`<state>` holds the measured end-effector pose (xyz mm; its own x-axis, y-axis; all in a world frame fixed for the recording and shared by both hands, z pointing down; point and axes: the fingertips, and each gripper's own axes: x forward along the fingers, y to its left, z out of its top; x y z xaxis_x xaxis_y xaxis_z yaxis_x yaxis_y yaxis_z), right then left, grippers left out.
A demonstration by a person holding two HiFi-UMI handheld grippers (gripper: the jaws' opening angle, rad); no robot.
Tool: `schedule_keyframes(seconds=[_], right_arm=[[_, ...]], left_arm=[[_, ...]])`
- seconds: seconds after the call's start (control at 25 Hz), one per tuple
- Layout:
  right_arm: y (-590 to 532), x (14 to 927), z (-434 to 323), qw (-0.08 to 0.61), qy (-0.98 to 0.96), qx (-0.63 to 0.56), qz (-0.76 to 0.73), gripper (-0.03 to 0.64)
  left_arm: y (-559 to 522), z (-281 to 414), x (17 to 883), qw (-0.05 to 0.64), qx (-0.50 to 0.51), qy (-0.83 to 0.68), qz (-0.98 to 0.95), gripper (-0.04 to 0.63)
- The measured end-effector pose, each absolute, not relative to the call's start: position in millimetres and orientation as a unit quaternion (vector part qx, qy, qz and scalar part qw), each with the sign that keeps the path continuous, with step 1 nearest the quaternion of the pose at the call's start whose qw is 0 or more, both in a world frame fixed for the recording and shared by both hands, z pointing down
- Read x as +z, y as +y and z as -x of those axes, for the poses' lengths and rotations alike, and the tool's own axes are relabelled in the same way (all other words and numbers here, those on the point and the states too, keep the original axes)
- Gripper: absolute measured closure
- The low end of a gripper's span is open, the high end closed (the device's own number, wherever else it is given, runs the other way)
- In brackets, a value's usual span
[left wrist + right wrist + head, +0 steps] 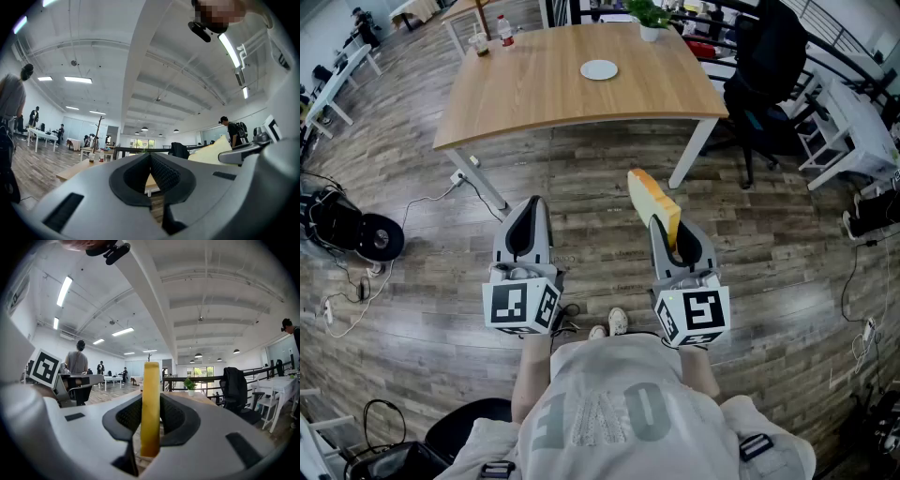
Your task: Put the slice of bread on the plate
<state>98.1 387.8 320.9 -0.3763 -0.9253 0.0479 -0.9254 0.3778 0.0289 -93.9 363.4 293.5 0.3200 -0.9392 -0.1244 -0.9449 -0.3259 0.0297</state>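
Standing on the wood-plank floor (422,281) short of a wooden table (534,94), the person holds both grippers out in front at waist height, side by side and about level, jaws pointing toward the table. Only the forearms show, below the marker cubes (522,305).

Left gripper (529,211): jaws brought together, tips meeting. Its own view shows the ribbed black pads (164,173) closed round a small hollow with nothing in it — only the table beyond shows through.

Right gripper (673,239): jaws part-way closed and clamped on the slice of bread (653,202). In the right gripper view the slice stands upright and edge-on between the two pads (176,416), both pressing its flat faces, and it rises well above the jaw tips. In the head view it leans forward and to the left from the jaws, pale crumb face showing, darker yellow crust along the edge.

The slice is in the air over the floor, before the table's near edge. The plate (599,69) — small, white, round — lies on the far half of the tabletop, well apart from the bread. A bottle (505,31) and a cup (480,43) stand at the table's far left corner; a potted plant (650,19) stands at the far edge.

Writing: each cube carries black-and-white square patterns, no words. Large pale letters run across the person's shirt (609,412), seen upside down; I cannot read them with certainty. The bottle's label is too small to read.
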Motion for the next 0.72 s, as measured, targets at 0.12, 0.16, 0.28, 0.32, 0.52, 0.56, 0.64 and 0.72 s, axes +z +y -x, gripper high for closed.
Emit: schedule_keyframes(seconds=[0.12, 0.16, 0.28, 0.32, 0.52, 0.56, 0.64, 0.72], right_arm=[[384.4, 321.9, -98.4, 0.029, -0.829, 0.005, -0.558, 0.523], [383.6, 322.4, -98.7, 0.029, -0.829, 0.006, -0.559, 0.523], [381.2, 324.0, -100.6, 0.028, -0.828, 0.007, -0.561, 0.523], [380.4, 324.7, -102.2, 0.027, -0.827, 0.006, -0.561, 0.524], [373.5, 325.0, -117.9, 0.025, -0.834, -0.002, -0.551, 0.523], [372.2, 324.3, -121.3, 0.023, -0.837, -0.005, -0.547, 0.523], [371.2, 326.5, -129.1, 0.021, -0.839, -0.012, -0.544, 0.524], [370.2, 333.4, -133.8, 0.023, -0.837, -0.015, -0.546, 0.523]], left_arm=[[358.9, 94.2, 292.8, 0.022, 0.058, 0.579, 0.813, 0.586], [357.7, 94.0, 292.5, 0.022, 0.058, 0.578, 0.814, 0.587], [354.9, 93.1, 292.1, 0.024, 0.059, 0.577, 0.814, 0.588], [354.5, 92.4, 292.3, 0.023, 0.059, 0.578, 0.813, 0.587], [353.2, 83.2, 295.4, 0.026, 0.065, 0.588, 0.806, 0.587], [353.3, 81.7, 296.0, 0.027, 0.067, 0.592, 0.803, 0.586], [353.3, 78.5, 298.9, 0.034, 0.069, 0.598, 0.798, 0.586], [351.8, 79.2, 302.1, 0.042, 0.072, 0.601, 0.795, 0.588]])
